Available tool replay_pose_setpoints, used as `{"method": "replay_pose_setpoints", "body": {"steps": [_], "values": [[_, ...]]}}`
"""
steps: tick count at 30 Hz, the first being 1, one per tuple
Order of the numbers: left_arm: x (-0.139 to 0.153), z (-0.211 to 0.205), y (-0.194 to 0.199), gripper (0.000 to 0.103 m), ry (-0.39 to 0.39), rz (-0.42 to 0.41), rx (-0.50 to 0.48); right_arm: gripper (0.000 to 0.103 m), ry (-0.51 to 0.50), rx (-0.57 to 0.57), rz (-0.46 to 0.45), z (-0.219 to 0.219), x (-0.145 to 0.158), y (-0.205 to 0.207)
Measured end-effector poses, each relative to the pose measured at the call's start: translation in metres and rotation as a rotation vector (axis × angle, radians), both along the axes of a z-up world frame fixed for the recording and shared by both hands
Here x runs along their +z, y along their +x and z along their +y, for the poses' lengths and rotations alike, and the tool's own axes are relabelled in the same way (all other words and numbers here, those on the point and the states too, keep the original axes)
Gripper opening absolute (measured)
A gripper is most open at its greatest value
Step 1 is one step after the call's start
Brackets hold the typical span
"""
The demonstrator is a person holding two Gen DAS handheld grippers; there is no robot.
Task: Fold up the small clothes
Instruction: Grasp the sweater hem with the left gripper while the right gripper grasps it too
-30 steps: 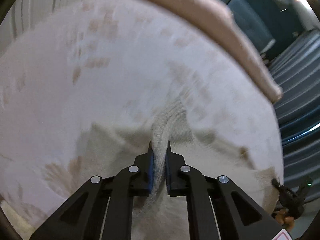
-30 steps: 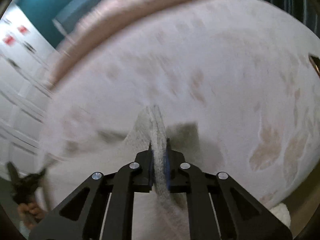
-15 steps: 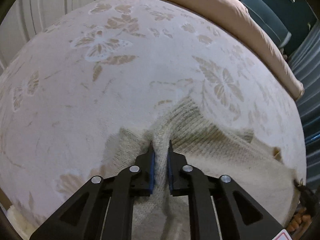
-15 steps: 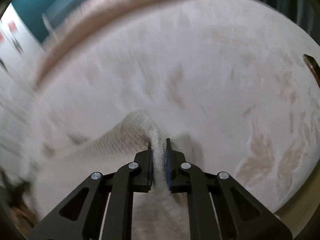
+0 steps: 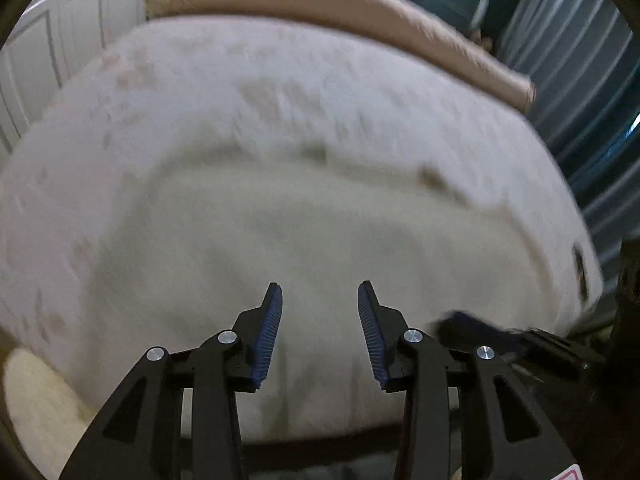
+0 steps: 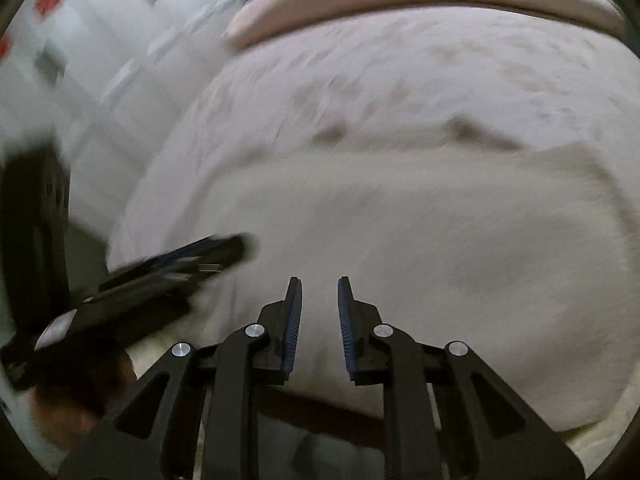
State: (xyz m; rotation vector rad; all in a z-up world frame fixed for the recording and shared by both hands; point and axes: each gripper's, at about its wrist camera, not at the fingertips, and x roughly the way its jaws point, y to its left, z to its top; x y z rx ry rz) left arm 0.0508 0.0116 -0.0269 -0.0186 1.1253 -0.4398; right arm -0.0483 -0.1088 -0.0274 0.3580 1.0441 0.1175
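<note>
A cream knit garment (image 5: 304, 240) lies spread flat on the bed, blurred in both views; it also shows in the right wrist view (image 6: 440, 232). My left gripper (image 5: 320, 292) is open and empty, held above the garment's near edge. My right gripper (image 6: 318, 286) is open and empty, also above the near edge. The left gripper shows in the right wrist view (image 6: 192, 256) at the left, and the right gripper shows in the left wrist view (image 5: 492, 336) at the right.
The garment rests on a white floral bedspread (image 5: 280, 92). A tan rolled blanket (image 5: 340, 8) lies along the far edge. White cupboard doors (image 5: 52, 40) stand to the left, blue curtains (image 5: 580, 60) to the right. A cream cloth (image 5: 36, 400) sits at lower left.
Both grippers held folds of the knit garment and have let go. Both have opened and pulled back toward the near edge of the bed. The garment now lies flat.
</note>
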Motion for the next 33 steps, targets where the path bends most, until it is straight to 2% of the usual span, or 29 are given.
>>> {"method": "replay_pose_setpoints", "body": {"steps": [2,3,4,6,8,9,10,12,13,14,16,17,18,20,21,23,24,27,28,29,32,33], "values": [[-0.022,0.01,-0.004,0.032,0.067,0.044,0.02,0.015,-0.04,-0.002,0.042,-0.001,-0.015,-0.005],[-0.027,0.019,-0.004,0.037,0.07,0.058,0.035,0.013,-0.04,-0.037,0.068,-0.017,-0.023,-0.014],[-0.03,0.03,-0.005,0.036,0.066,0.063,0.062,0.013,-0.03,-0.086,0.08,-0.039,-0.028,-0.025],[-0.034,0.058,-0.006,0.017,0.107,0.07,0.115,0.011,-0.031,-0.188,0.101,-0.078,-0.03,-0.055],[-0.039,0.085,-0.008,0.014,0.113,0.084,0.151,0.016,-0.123,-0.309,0.158,-0.119,-0.036,-0.085],[-0.041,0.094,-0.01,0.011,0.098,0.092,0.163,0.011,-0.158,-0.357,0.193,-0.136,-0.042,-0.096],[-0.042,0.098,-0.011,0.011,0.081,0.095,0.167,0.002,-0.157,-0.402,0.229,-0.153,-0.049,-0.109],[-0.043,0.096,-0.013,0.01,0.09,0.089,0.17,0.0,-0.083,-0.448,0.235,-0.165,-0.048,-0.119],[-0.04,0.091,-0.013,0.01,0.109,0.084,0.173,0.001,-0.089,-0.456,0.22,-0.162,-0.039,-0.119],[-0.036,0.086,-0.014,0.009,0.121,0.083,0.177,0.007,-0.105,-0.454,0.197,-0.156,-0.03,-0.117],[-0.029,0.074,-0.014,0.014,0.111,0.077,0.175,0.009,-0.095,-0.428,0.133,-0.144,-0.013,-0.106],[-0.03,0.067,-0.014,0.02,0.122,0.076,0.168,0.011,-0.083,-0.41,0.121,-0.136,-0.011,-0.1],[-0.031,0.065,-0.014,0.025,0.135,0.076,0.16,0.014,-0.091,-0.383,0.13,-0.129,-0.016,-0.09],[-0.038,0.06,-0.017,0.025,0.17,0.07,0.152,0.014,-0.145,-0.352,0.205,-0.126,-0.041,-0.077],[-0.039,0.06,-0.017,0.025,0.175,0.064,0.152,0.013,-0.14,-0.355,0.226,-0.128,-0.054,-0.074],[-0.037,0.062,-0.018,0.025,0.172,0.065,0.155,0.017,-0.118,-0.379,0.214,-0.127,-0.04,-0.069],[-0.035,0.064,-0.019,0.025,0.158,0.071,0.161,0.017,-0.114,-0.376,0.18,-0.123,-0.022,-0.067],[-0.04,0.067,-0.02,0.026,0.147,0.072,0.166,0.018,-0.087,-0.33,0.1,-0.106,0.004,-0.06],[-0.042,0.067,-0.021,0.026,0.152,0.066,0.165,0.018,-0.08,-0.302,0.1,-0.102,0.006,-0.055],[-0.042,0.065,-0.021,0.026,0.157,0.063,0.164,0.018,-0.08,-0.278,0.108,-0.095,0.001,-0.049],[-0.041,0.064,-0.022,0.026,0.17,0.061,0.164,0.018,-0.126,-0.229,0.202,-0.077,-0.039,-0.036],[-0.041,0.064,-0.022,0.026,0.163,0.064,0.165,0.018,-0.141,-0.238,0.192,-0.075,-0.039,-0.035]]}}
